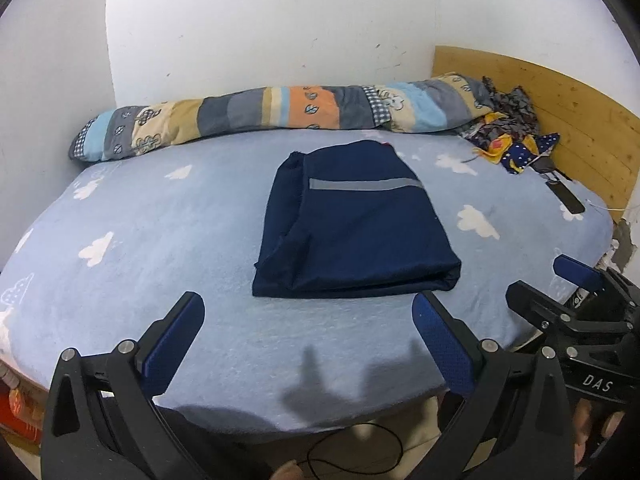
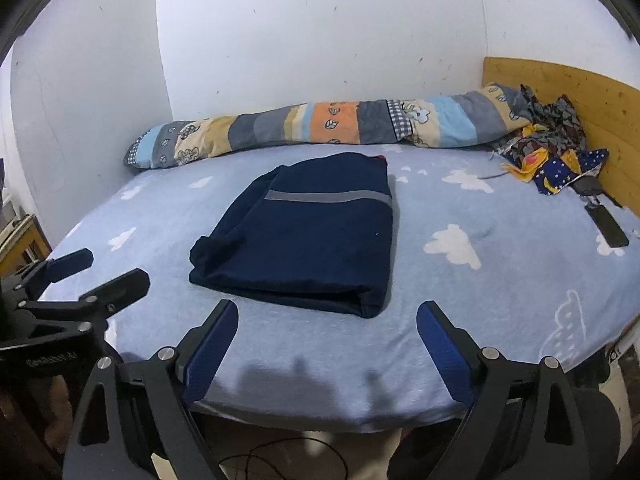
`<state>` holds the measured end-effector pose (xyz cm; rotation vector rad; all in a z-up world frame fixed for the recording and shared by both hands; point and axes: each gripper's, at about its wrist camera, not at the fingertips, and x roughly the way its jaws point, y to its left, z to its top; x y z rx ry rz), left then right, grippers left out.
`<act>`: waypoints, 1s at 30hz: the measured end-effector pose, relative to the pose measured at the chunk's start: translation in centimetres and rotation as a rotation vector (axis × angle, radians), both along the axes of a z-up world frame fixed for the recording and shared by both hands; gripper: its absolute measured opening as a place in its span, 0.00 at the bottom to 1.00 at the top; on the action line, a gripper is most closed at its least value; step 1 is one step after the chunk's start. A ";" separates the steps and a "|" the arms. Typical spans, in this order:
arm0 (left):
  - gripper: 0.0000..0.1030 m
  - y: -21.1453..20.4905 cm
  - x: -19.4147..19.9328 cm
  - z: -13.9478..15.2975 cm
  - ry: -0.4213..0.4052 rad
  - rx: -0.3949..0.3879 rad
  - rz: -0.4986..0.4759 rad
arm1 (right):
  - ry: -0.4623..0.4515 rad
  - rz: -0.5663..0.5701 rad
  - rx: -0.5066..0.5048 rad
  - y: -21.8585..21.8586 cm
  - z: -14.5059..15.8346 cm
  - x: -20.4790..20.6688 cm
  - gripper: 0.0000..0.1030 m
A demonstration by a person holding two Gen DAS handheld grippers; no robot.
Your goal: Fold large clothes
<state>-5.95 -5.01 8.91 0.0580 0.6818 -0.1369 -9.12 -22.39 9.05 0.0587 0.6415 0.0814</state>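
One navy-blue fabric garment with a grey stripe [image 1: 356,224], folded into a compact rectangle, lies mid-bed on the cloud-print blue sheet [image 1: 160,240], before one rolled patchwork quilt [image 1: 280,114]. Two tongs, left gripper [image 1: 308,344] and right gripper [image 2: 328,344], stand wide and empty near the garment's front edge. Judged finished; best lift clear without snagging.

Bed [image 1: 160,240] w/ cloud sheet: folded navy garment [image 1: 356,232] mid, rolled quilt [image 1: 280,114] at back.
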 end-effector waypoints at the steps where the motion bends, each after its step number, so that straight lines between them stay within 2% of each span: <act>1: 1.00 0.1 0.1 0.1 0.004 0.003 0.007 | 0.001 0.000 0.002 0.0 -0.1 0.0 0.90; 8: 1.00 1.3 0.0 0.4 -0.024 0.016 0.109 | 0.002 0.034 -0.073 2.0 -0.5 0.0 0.90; 16: 1.00 2.8 0.6 0.6 -0.010 0.045 0.183 | 0.025 0.056 -0.129 3.6 -1.1 0.9 0.90; 20: 1.00 2.9 0.7 0.5 0.003 0.053 0.174 | 0.053 0.042 -0.172 4.2 -1.7 1.4 0.90; 26: 1.00 2.9 1.0 0.3 0.027 0.064 0.185 | 0.045 0.049 -0.211 4.5 -1.8 1.1 0.90; 30: 1.00 2.5 1.1 0.1 0.032 0.107 0.205 | 0.048 0.047 -0.215 4.4 -1.8 1.2 0.90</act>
